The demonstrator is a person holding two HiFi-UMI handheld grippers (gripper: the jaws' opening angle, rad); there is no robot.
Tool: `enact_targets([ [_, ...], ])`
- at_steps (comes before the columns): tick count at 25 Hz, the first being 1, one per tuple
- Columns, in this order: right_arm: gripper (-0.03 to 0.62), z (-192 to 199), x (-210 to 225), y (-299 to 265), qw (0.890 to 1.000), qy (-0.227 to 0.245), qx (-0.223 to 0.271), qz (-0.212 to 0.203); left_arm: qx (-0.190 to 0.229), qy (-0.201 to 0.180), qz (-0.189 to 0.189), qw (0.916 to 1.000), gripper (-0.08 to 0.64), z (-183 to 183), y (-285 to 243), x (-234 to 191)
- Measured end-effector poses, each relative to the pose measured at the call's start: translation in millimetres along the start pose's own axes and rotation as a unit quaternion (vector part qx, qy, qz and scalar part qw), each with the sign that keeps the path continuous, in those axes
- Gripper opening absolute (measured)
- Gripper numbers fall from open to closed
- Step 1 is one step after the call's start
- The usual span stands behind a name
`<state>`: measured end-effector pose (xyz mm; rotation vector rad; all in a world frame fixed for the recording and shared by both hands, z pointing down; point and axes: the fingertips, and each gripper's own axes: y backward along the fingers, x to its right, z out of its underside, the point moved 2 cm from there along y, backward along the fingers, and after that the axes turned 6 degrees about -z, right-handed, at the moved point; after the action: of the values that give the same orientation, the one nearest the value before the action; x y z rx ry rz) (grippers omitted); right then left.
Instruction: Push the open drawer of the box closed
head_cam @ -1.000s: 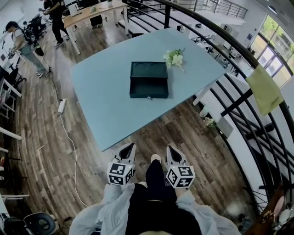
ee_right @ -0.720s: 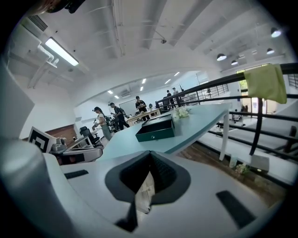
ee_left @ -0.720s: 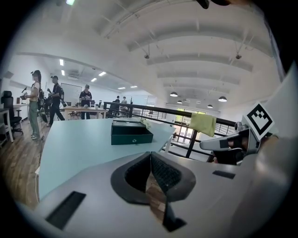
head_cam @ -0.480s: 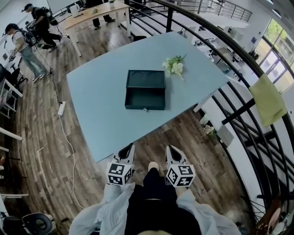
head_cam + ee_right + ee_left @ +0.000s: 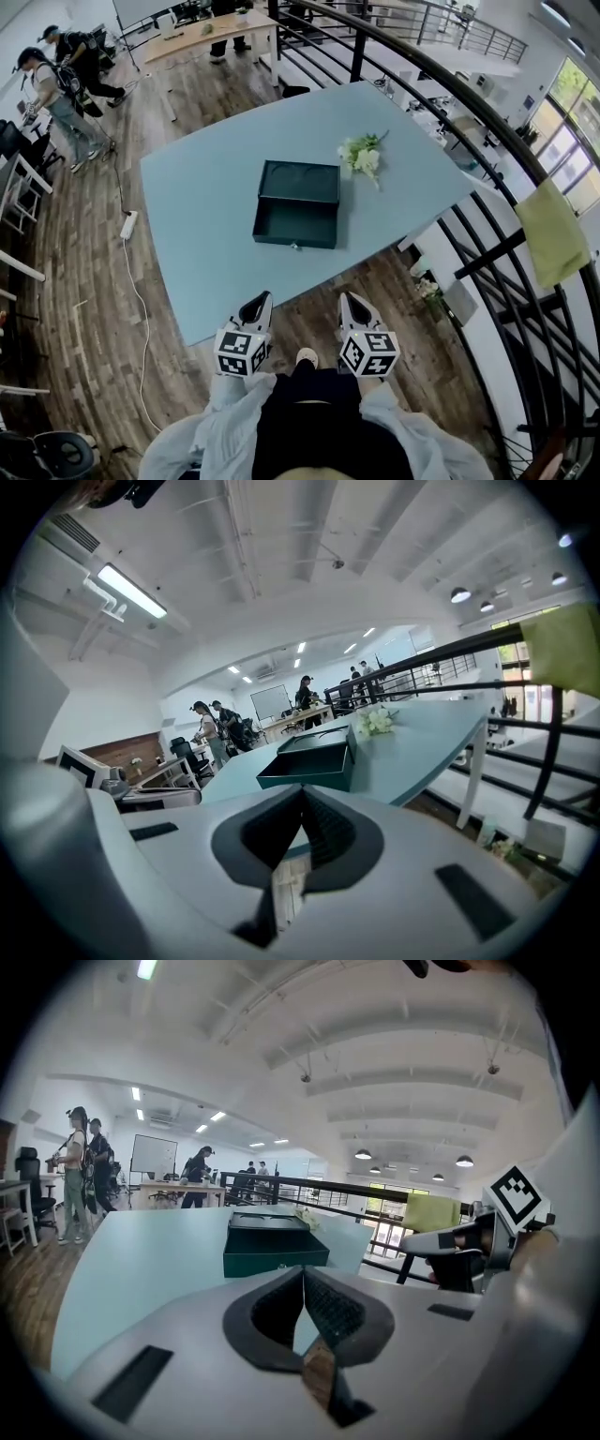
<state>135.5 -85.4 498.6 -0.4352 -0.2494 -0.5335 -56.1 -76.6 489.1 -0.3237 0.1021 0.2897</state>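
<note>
Head view, left to right. Two people stand on the wooden floor at the far left, one person nearer and a second person behind. One power strip lies on the floor just off the table's left edge.

One pale blue table carries two things. One dark green box sits near the table's middle. Its single drawer is pulled out toward the near edge and stands open, with a small knob on its front. One bunch of white flowers lies just beside the box's far right corner, toward the table's right edge.

Two grippers are held off the near edge, well apart from the box. Both point toward the table, each with one marker cube.
- The left gripper has its jaws pressed together at the tips and holds nothing, as the left gripper view confirms. The box shows ahead of it in that view.
- The right gripper is likewise clenched and empty. The box and flowers lie ahead of it.

One black railing curves round the table's far and right sides. One yellow-green cloth hangs over it at the far right.
</note>
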Motion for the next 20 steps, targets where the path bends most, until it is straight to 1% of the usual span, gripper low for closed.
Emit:
enact_targets([
  [3,0.006,-7,1,-11,1.0,0.01,-0.003,-0.013,0.005,0.005,-0.011,0.9999,0.017,-4,-8,-5],
  [6,0.006,-4,1,-19,1.0,0.013,-0.014,-0.024,0.006,0.015,-0.023,0.9996,0.017,-1,-12,-9],
  [14,0.006,13,3,-30,0.999,-0.003,-0.041,-0.029,-0.028,0.023,-0.033,0.9988,0.017,18,-12,-16],
  [20,0.006,19,12,-40,0.998,-0.014,-0.058,-0.022,-0.048,0.027,-0.034,0.9979,0.017,25,-29,-25],
])
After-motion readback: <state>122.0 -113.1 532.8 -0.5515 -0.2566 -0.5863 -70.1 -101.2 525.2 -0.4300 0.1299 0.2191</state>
